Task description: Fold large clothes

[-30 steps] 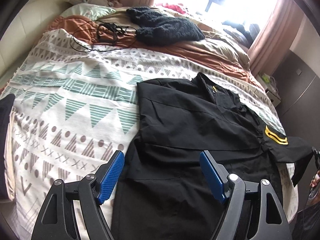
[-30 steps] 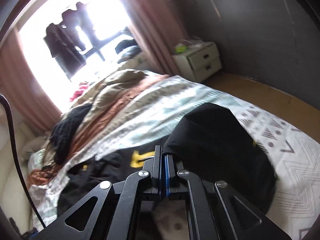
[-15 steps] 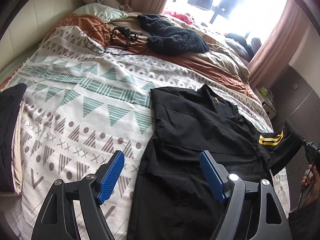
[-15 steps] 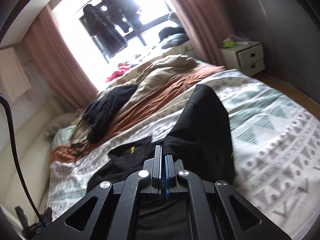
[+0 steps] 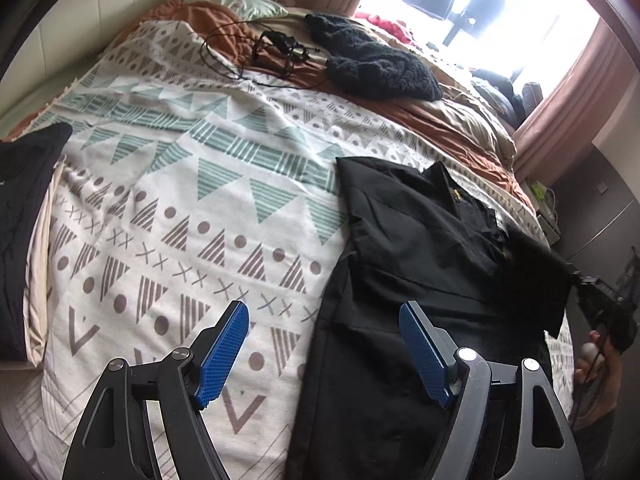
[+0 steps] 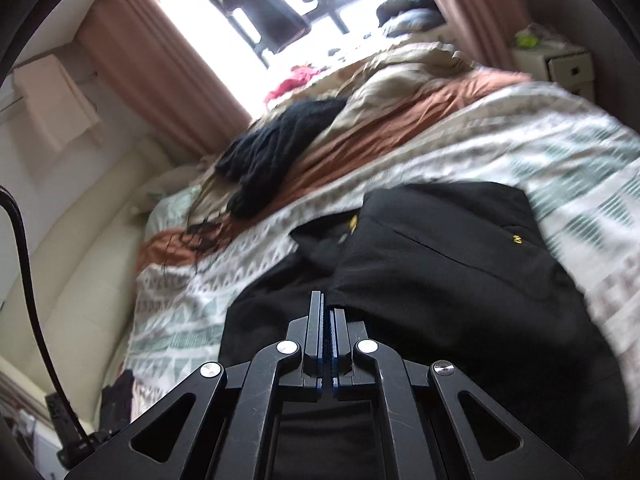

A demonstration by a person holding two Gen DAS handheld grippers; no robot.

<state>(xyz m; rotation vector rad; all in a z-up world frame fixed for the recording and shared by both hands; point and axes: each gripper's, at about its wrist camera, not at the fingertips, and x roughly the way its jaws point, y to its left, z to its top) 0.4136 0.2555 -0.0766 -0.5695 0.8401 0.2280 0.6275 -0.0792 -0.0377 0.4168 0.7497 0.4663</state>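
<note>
A large black shirt (image 5: pixel 420 280) with small yellow marks lies spread on the patterned bedspread (image 5: pixel 180 208), on the bed's right side. My left gripper (image 5: pixel 324 348) is open and empty, hovering above the shirt's left lower edge. My right gripper (image 6: pixel 326 312) is shut on the shirt's sleeve (image 6: pixel 448 248), which it holds lifted over the shirt body. It also shows in the left wrist view (image 5: pixel 600 300) at the shirt's right edge, holding the raised sleeve (image 5: pixel 536 276).
A dark knitted garment (image 5: pixel 376 64) and a black cable (image 5: pixel 256 52) lie on the brown duvet (image 5: pixel 460 120) at the far end. A folded black and cream pile (image 5: pixel 24 240) sits at the bed's left edge. A white nightstand (image 6: pixel 560 64) stands by the curtain.
My right gripper has swung the sleeve up and inward over the shirt, hiding the yellow stripe patch. My left gripper has drifted left and back; it stays open.
</note>
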